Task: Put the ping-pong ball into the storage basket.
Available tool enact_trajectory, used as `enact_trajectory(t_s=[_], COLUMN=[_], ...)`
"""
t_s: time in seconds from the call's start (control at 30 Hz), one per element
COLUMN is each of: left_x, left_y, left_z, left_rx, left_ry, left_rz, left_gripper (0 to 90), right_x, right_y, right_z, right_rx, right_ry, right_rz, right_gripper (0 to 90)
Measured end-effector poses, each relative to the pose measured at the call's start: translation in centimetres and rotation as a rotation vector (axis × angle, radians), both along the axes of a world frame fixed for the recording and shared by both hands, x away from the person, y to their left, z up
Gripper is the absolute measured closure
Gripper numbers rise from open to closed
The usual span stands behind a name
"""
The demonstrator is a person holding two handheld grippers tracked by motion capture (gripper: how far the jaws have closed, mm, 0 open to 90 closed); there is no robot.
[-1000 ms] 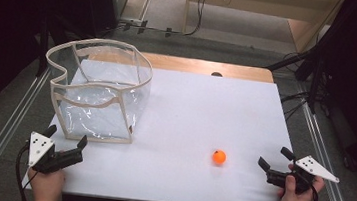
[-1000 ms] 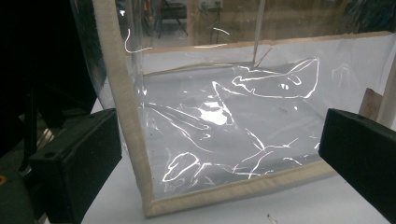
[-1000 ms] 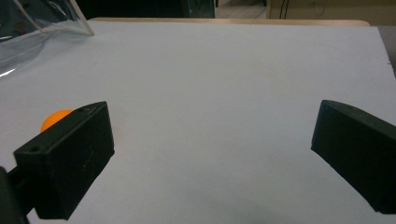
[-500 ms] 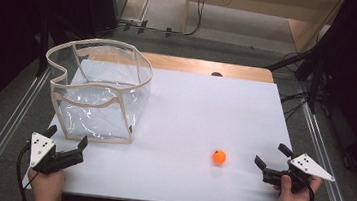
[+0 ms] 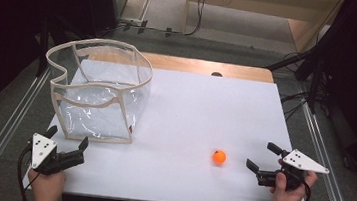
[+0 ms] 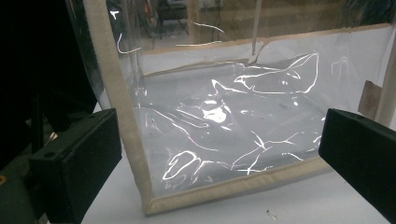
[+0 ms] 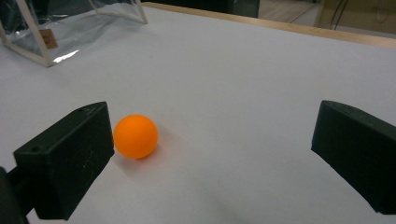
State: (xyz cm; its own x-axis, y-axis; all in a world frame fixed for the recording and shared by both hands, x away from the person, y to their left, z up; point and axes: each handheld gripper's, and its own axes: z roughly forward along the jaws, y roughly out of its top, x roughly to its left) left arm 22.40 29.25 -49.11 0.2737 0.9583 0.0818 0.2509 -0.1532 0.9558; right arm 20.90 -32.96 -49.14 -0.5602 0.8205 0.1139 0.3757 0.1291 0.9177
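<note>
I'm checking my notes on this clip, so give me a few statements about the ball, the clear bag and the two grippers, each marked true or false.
1. The orange ball lies on the white table. True.
2. The ball is inside the clear bag. False: it lies on the table, well apart from the bag.
3. The right gripper has its jaws open. True.
4. The right gripper is shut on the ball. False: the ball sits free ahead of the open jaws.
5. The left gripper faces the bag. True.
</note>
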Motion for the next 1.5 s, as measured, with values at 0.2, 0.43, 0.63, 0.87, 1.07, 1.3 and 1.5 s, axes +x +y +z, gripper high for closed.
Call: enact_trajectory(t_s=[0.2,0.43,0.63,0.87,1.07,1.3,1.5], left_x=[0.0,0.0,0.0,-0.1,-0.1,-0.1,-0.1], left_y=[0.0,0.0,-0.1,-0.2,-0.3,-0.3,-0.4], left_z=[0.0,0.0,0.0,-0.1,-0.1,-0.1,-0.1], left_rx=[0.0,0.0,0.005,0.015,0.024,0.024,0.035], left_ry=[-0.002,-0.004,-0.004,-0.003,-0.003,-0.004,-0.004], left_rz=[-0.004,-0.002,-0.002,-0.004,-0.001,-0.001,-0.002], left_gripper=[0.0,0.0,0.0,0.0,0.0,0.0,0.0], right_x=[0.8,1.6,2.3,2.9,3.6,4.3,4.9], right_y=[1.3,2.2,2.6,3.2,3.7,4.5,5.0], right_z=[0.5,1.1,1.6,2.1,2.7,2.8,2.7], right_rx=[-0.054,-0.083,-0.089,-0.115,-0.133,-0.168,-0.188], right_ry=[0.04,0.052,0.07,0.079,0.089,0.119,0.153], right_rz=[0.051,0.093,0.143,0.17,0.196,0.227,0.261], right_gripper=[0.0,0.0,0.0,0.0,0.0,0.0,0.0])
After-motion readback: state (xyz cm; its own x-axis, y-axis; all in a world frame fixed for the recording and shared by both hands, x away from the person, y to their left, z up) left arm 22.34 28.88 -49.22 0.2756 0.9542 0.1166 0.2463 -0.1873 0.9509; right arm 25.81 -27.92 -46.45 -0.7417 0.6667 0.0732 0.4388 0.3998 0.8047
